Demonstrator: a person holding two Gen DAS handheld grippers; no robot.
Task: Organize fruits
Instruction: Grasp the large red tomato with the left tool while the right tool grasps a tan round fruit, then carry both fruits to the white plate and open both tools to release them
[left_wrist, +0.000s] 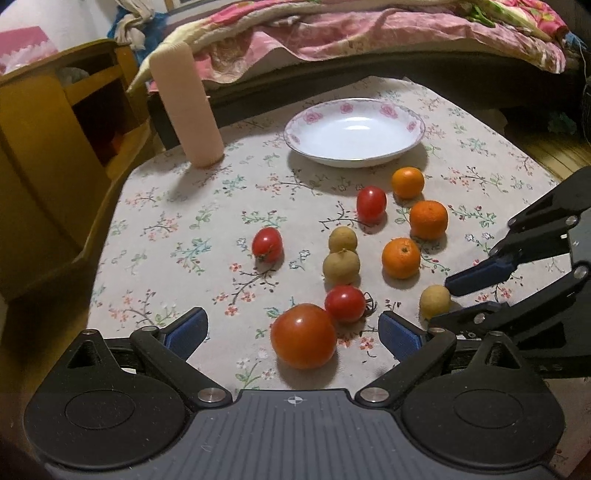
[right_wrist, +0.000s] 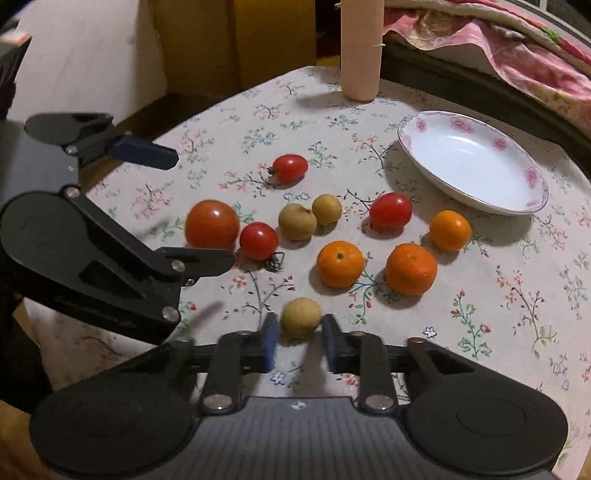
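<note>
1. Fruits lie loose on the flowered tablecloth (left_wrist: 177, 236); the nearest to the right gripper (right_wrist: 300, 341) is a small tan longan (right_wrist: 301, 317), sitting between its blue pads (right_wrist: 270, 341). The jaws stand on either side of it with a sliver of gap visible, so released, not yet clenched.
2. Left gripper (left_wrist: 293, 332) is spread wide, holding nothing, with a large tomato (left_wrist: 303, 336) lying between its fingers and touching neither.
3. Handling, as a judgement: the longan looks light, round and thin-shelled, so it may roll off the pads or crack if pinched hard; a gentle squeeze across its widest middle seems best. The big tomato is heavier and soft-skinned, and would bruise; take it across its waist too.
4. Just beyond the left gripper's tips sits a cherry tomato (left_wrist: 345, 303), touching the large one. Further out are two more longans (left_wrist: 341, 253), touching one another.
5. Ahead of the right gripper lie three oranges (right_wrist: 340, 264), firm and easier to hold, with two more cherry tomatoes (right_wrist: 390, 211) beyond.
6. Farthest from both grippers, the rose-rimmed dish (left_wrist: 354, 110) holds nothing at all; no fruit has reached it yet.
7. A tall pale cylinder (left_wrist: 186, 107) stands upright at the far side, well apart from the fruit.
</note>
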